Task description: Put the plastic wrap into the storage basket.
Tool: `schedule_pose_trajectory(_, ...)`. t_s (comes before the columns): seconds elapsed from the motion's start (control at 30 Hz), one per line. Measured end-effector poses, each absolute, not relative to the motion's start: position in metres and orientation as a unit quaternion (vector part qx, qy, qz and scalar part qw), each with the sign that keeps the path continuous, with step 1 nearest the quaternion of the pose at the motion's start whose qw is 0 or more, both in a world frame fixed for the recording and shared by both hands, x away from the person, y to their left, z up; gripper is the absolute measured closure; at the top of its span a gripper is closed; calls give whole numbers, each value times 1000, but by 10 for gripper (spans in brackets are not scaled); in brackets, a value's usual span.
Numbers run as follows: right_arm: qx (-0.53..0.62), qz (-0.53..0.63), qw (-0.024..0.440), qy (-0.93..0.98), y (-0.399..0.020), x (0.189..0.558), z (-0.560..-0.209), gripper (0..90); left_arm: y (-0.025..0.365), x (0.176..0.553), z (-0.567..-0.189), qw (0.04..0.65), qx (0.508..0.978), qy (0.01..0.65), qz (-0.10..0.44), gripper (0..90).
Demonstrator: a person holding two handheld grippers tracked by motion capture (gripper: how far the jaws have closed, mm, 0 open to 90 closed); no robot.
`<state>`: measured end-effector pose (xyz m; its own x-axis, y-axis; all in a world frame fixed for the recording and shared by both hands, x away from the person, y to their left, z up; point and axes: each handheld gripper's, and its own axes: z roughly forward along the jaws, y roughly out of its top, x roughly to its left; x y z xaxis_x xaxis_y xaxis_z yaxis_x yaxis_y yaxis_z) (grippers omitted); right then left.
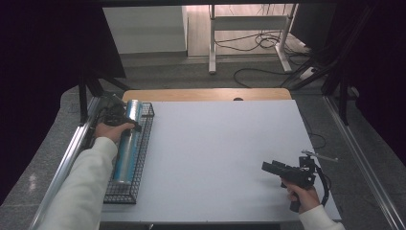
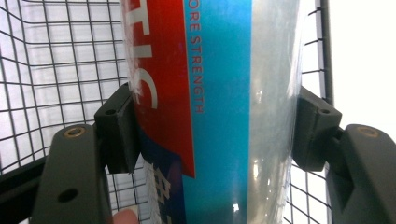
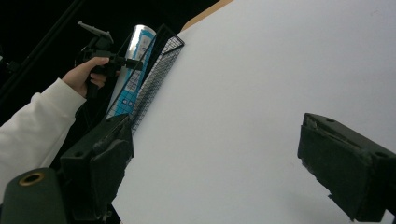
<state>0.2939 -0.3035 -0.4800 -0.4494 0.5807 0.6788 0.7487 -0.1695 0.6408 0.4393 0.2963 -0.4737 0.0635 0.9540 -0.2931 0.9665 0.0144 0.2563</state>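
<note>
A long blue and silver roll (image 1: 125,153) with a red label lies lengthwise in a black wire basket (image 1: 122,196) at the table's left edge. My left gripper (image 1: 130,123) grips the roll near its far end. In the left gripper view both pads (image 2: 119,135) press against the sides of the roll (image 2: 224,116), with basket mesh (image 2: 56,70) behind. My right gripper (image 1: 269,166) hovers open over the near right of the white table, nothing between its jaws. The right gripper view shows its own gripper (image 3: 215,172) open, and farther off the roll (image 3: 133,70), the basket (image 3: 161,65) and the left gripper (image 3: 125,61).
The white tabletop (image 1: 215,153) stretches bare between basket and right hand, with a wooden strip (image 1: 206,94) along its far edge. Metal rails (image 1: 67,158) run down both sides of the table. Cables and a desk frame (image 1: 249,43) stand on the floor beyond.
</note>
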Motion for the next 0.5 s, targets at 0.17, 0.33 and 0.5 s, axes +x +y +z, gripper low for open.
schedule_pose_trajectory(0.17, -520, -561, 74, -640, -304, 294, -480, 107, 294, 443, -484, 186, 700, 690, -18, 312)
schedule_pose_trajectory(0.33, -520, -560, 73, -641, -304, 295, -481, 107, 294, 446, -495, 172, 699, 694, -17, 304)
schedule_pose_trajectory(0.5, -520, -560, 72, -641, -304, 295, -481, 107, 295, 448, -506, 163, 695, 700, -15, 293)
